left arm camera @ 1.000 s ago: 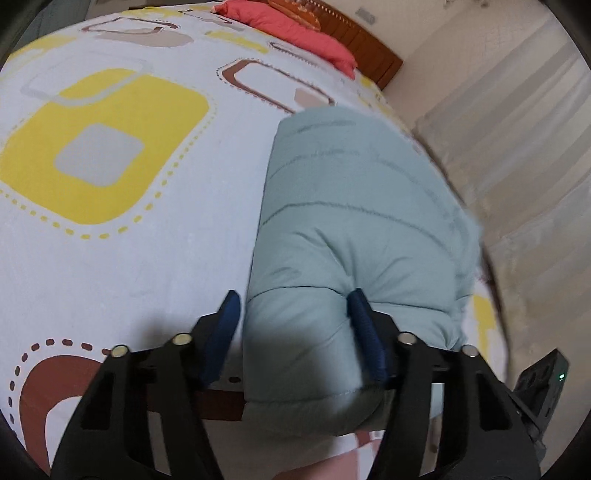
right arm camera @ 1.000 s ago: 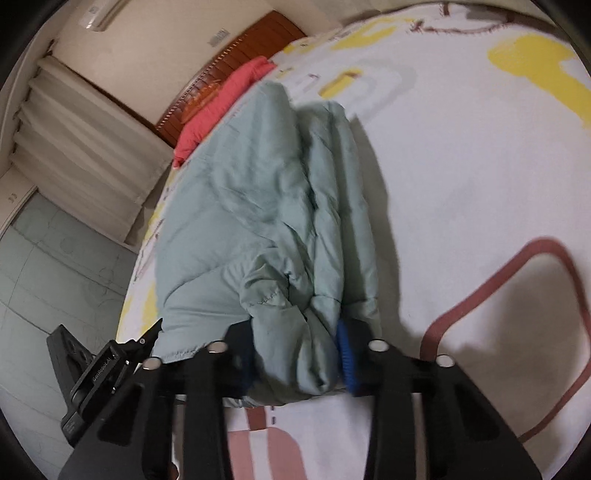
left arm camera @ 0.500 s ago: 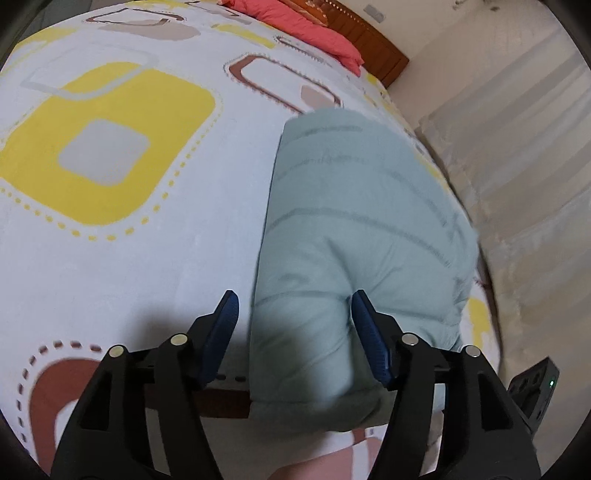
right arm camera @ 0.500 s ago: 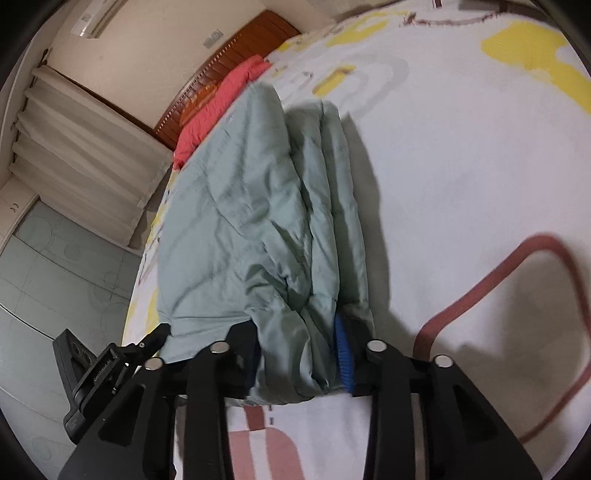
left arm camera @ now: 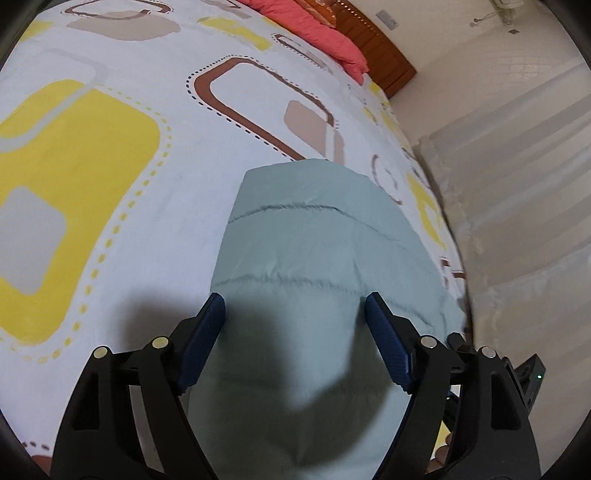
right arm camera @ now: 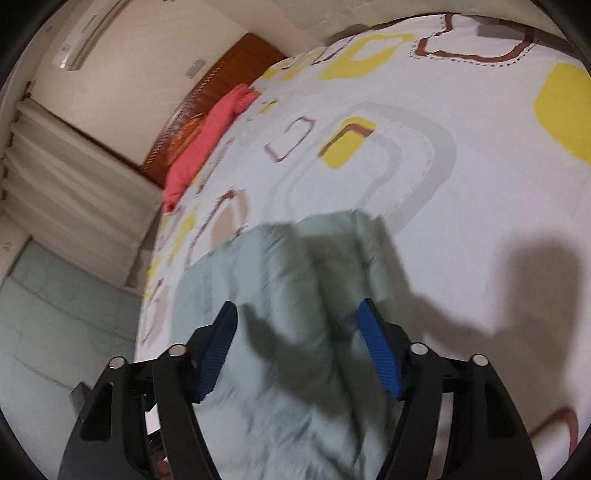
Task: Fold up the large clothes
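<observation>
A pale blue-green quilted jacket (left arm camera: 314,251) lies folded on the patterned bedsheet (left arm camera: 110,155), near the bed's edge. My left gripper (left arm camera: 293,308) hovers over the jacket's near end. Its jaws are opening and its blue pads (left arm camera: 201,343) stand clear of the cloth on both sides. In the right wrist view the same jacket (right arm camera: 295,266) shows its stacked folds, blurred by motion. My right gripper (right arm camera: 295,312) hangs above it, jaws also opening, and nothing is pinched between its pads (right arm camera: 380,354). Both grippers cast shadows on the jacket.
A red pillow (left arm camera: 314,29) lies against the wooden headboard (left arm camera: 380,55) at the far end of the bed. Pale curtains (left arm camera: 517,184) hang along the bed's side. Tiled floor (right arm camera: 55,295) lies below that edge. The white, yellow and brown sheet stretches wide beyond the jacket.
Both grippers let go of the jacket's near end, opened wider and drew back from it. The jacket settled flat, folded, on the sheet.
</observation>
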Demonstrator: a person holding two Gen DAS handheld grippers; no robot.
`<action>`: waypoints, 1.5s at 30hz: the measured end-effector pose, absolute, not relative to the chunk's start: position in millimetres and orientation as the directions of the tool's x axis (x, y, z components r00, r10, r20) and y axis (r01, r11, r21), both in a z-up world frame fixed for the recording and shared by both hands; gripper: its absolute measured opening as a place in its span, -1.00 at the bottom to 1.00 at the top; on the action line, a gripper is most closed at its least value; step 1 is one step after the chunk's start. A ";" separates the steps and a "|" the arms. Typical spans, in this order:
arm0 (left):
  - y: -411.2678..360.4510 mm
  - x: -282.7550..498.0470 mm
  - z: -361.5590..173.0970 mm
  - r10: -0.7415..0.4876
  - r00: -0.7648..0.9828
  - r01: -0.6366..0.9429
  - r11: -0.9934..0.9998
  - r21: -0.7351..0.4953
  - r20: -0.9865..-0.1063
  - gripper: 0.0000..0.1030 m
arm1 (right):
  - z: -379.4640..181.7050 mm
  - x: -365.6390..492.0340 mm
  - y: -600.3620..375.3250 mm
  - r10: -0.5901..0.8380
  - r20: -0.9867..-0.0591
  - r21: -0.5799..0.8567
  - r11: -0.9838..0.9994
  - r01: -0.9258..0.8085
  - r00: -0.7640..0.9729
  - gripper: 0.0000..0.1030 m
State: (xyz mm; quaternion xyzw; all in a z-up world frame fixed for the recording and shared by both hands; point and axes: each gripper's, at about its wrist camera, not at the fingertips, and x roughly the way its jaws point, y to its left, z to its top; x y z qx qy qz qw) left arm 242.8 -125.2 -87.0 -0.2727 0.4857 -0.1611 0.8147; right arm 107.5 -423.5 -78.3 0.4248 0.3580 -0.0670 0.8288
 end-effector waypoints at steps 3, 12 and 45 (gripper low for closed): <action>-132.1 253.3 -101.8 -0.506 0.456 -0.028 0.814 -0.580 -0.732 0.51 | -97.1 114.9 -428.8 0.213 -0.673 0.655 0.617 0.436 0.709 -0.08; -150.8 259.0 -120.0 -0.405 0.481 0.007 0.889 -0.459 -0.778 0.51 | -128.5 118.2 -427.3 0.195 -0.671 0.633 0.652 0.417 0.715 -0.14; -131.1 248.5 -119.7 -0.603 0.381 0.007 0.760 -0.650 -0.701 0.81 | -124.2 96.8 -423.3 0.337 -0.583 0.729 0.618 0.293 0.740 0.52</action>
